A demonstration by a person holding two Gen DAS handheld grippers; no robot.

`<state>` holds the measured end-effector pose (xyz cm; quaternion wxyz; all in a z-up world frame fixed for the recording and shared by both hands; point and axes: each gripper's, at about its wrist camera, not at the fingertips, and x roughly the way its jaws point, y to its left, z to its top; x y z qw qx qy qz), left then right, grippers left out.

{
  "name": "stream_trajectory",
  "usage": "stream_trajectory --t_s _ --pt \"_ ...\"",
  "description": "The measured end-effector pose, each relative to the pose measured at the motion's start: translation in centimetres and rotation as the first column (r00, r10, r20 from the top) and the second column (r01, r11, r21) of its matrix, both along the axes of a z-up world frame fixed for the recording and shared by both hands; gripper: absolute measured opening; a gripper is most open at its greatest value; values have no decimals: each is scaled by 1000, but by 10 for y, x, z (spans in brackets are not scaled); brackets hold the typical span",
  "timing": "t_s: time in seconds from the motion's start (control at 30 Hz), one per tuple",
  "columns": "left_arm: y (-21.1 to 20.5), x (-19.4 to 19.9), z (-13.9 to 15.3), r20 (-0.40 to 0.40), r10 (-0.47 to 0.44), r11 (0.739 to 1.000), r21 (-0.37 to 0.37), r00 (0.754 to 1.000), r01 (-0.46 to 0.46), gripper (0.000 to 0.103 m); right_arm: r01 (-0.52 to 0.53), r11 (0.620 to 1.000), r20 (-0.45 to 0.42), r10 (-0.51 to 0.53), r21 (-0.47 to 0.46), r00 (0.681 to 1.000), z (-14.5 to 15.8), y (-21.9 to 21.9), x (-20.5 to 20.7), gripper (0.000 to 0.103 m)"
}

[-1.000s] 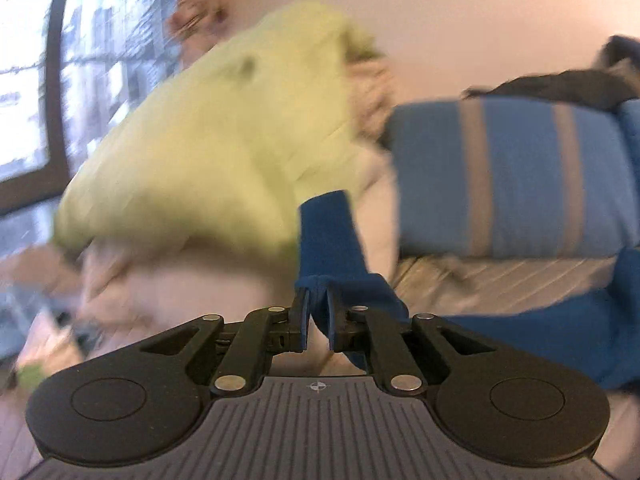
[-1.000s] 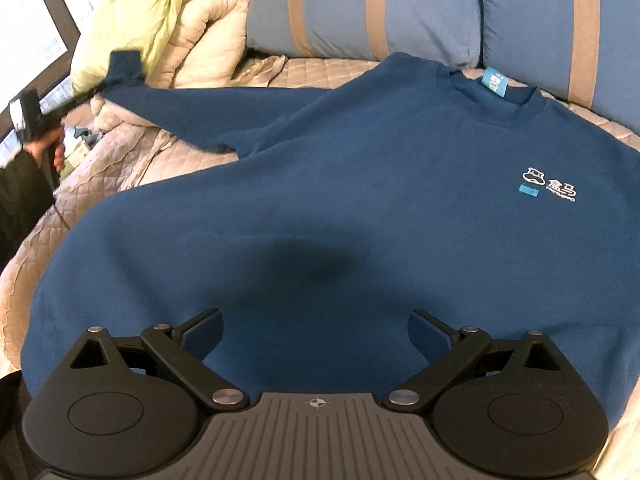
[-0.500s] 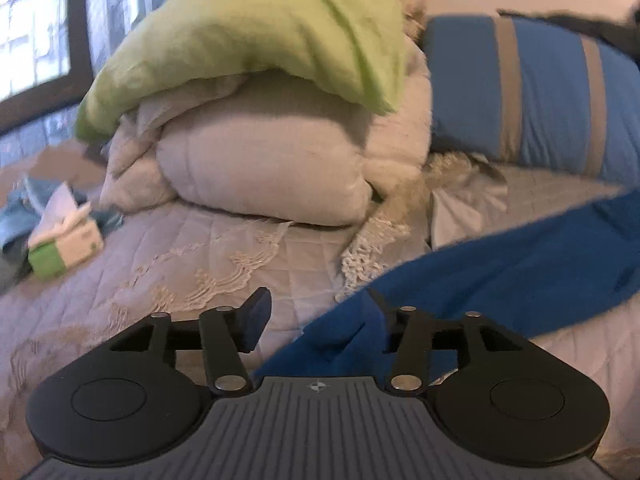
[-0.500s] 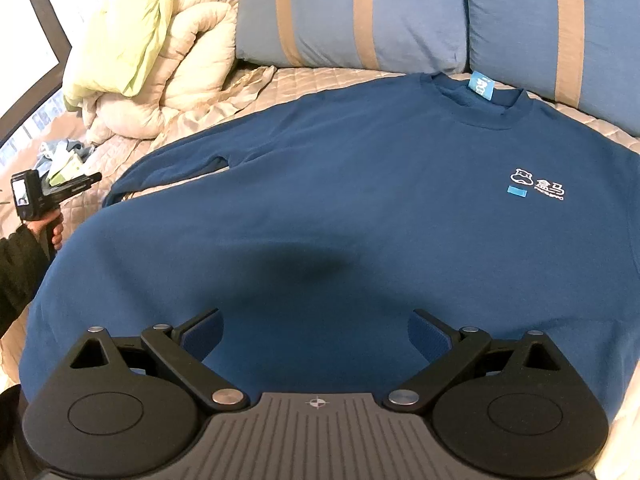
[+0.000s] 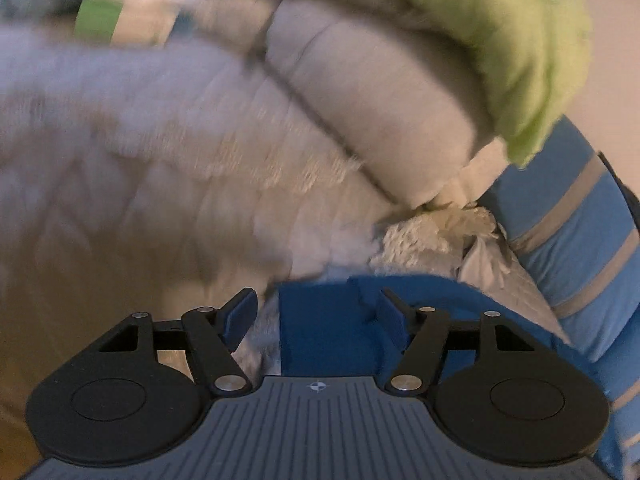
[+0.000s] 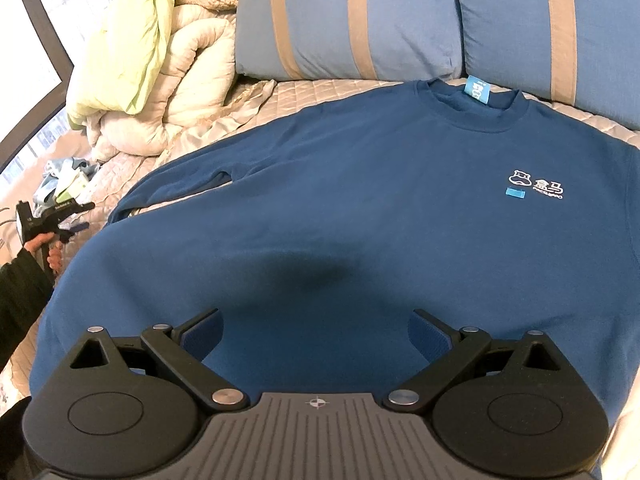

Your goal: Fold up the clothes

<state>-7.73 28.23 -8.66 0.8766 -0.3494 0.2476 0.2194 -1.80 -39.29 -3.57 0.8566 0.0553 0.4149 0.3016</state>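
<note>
A dark blue sweatshirt (image 6: 360, 208) lies flat, front up, on the quilted bed (image 6: 304, 92), collar toward the pillows. Its left sleeve (image 6: 188, 184) lies along the body, cuff toward the bed's left side. My right gripper (image 6: 316, 332) is open and empty just above the hem. My left gripper (image 5: 316, 312) is open, with the blue sleeve cuff (image 5: 324, 332) lying between its fingers, not clamped. It also shows in the right wrist view (image 6: 76, 220), held in a hand left of the sweatshirt.
Two blue pillows with tan stripes (image 6: 360, 20) stand at the head of the bed. A bundled beige duvet (image 6: 188, 80) with a lime-green cover (image 6: 132, 40) fills the back left corner. Small items (image 6: 64, 180) lie at the left, by the window (image 6: 24, 64).
My left gripper, shut on the raised sleeve cuff a second ago, lowered the sleeve onto the bed, opened and tilted. The sleeve now lies along the body. My right gripper stayed open over the hem.
</note>
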Motion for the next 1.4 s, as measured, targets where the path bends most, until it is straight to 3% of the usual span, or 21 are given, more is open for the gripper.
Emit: stream_trajectory --t_s 0.1,0.17,0.23,0.27,0.3,0.4,0.47,0.63,0.7,0.83,0.93,0.97,1.07,1.13,1.2,1.3,1.4 --pt "10 1 -24 7 14 986 -169 1000 -13 64 3 1000 -1 -3 1 1000 0 0 1 99" --pt "16 0 -40 34 20 955 -297 999 -9 63 6 1000 -2 -6 1 1000 0 0 1 99" --pt "20 0 -52 50 22 914 -405 998 0 47 7 1000 -4 -7 1 1000 0 0 1 99" --pt "21 0 -52 49 20 908 -419 999 3 27 8 1000 -6 -8 1 1000 -1 0 1 99" --pt "21 1 -51 47 17 903 -430 999 5 19 9 1000 -7 -9 1 1000 -1 0 1 99" --pt "25 2 -29 37 1 939 -343 999 12 13 11 1000 -6 -11 -4 1000 0 0 1 99" --pt "31 3 -5 38 0 971 -240 999 9 11 10 1000 -8 -10 -5 1000 0 0 1 99" --pt "41 15 54 77 -36 998 -56 996 41 10 9 1000 -15 -9 -7 1000 -1 1 3 99" --pt "36 24 74 63 -69 997 42 996 66 10 10 1000 -15 -10 -7 1000 -1 1 3 99" --pt "26 37 103 69 -116 967 234 991 97 10 12 1000 -14 -12 -4 1000 -1 0 3 99" --pt "20 43 87 -22 -60 937 343 998 64 5 17 1000 -8 -17 6 1000 -1 -2 2 99" --pt "22 41 76 -54 -25 937 348 998 42 5 18 1000 -7 -18 12 1000 -1 -3 1 99" --pt "39 28 41 -122 30 977 215 992 -3 8 19 999 -7 -19 27 1000 -1 -5 2 99" --pt "47 13 27 -108 51 991 127 993 -37 16 15 999 -8 -14 30 1000 -1 -5 3 99" --pt "51 -1 18 -92 70 995 78 993 -63 39 10 1000 -12 -9 29 1000 -2 -5 3 99" --pt "53 -16 13 -50 74 997 20 996 -73 45 3 1000 -17 -3 25 1000 -2 -3 5 99" --pt "53 -30 -1 30 89 986 -145 996 -84 57 7 1000 -12 -7 24 1000 -1 -3 4 99"
